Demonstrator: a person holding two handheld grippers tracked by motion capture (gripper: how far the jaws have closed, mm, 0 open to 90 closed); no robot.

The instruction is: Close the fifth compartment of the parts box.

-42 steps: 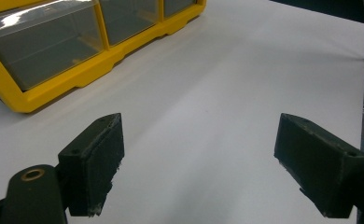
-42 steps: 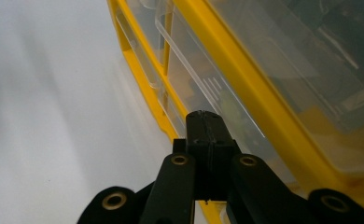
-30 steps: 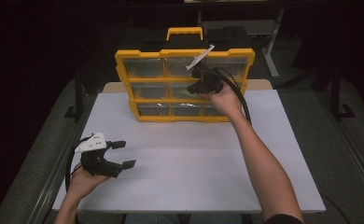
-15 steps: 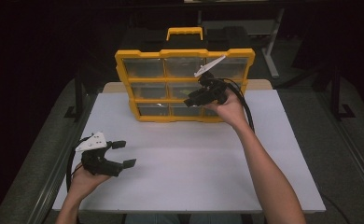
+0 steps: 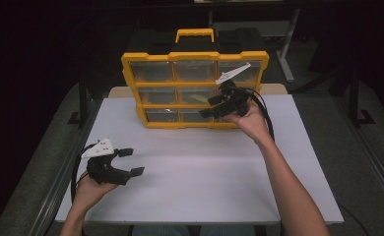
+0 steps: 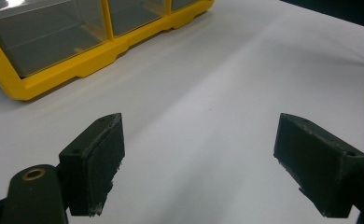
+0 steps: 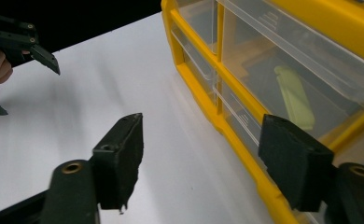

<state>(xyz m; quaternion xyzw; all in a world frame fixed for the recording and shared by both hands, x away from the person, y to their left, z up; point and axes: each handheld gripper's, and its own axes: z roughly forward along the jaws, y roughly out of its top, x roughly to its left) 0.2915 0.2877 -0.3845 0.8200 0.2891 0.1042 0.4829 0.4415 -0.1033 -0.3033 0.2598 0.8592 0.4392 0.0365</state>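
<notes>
Both tongs spread, empty: right tongs [image 5: 210,106] at the upright yellow clear-drawered plastic organiser [image 5: 195,69], drawers apparently unopened; left tongs [image 5: 131,162] over the white desk [image 5: 205,172].

My left gripper [image 6: 199,163] hangs over the bare white counter [image 6: 245,84], its two black jaws spread wide with nothing between them. Beyond the jaws I see the yellow organizer [image 6: 54,74] standing on the counter, its clear drawers [image 6: 45,32] facing me.
</notes>
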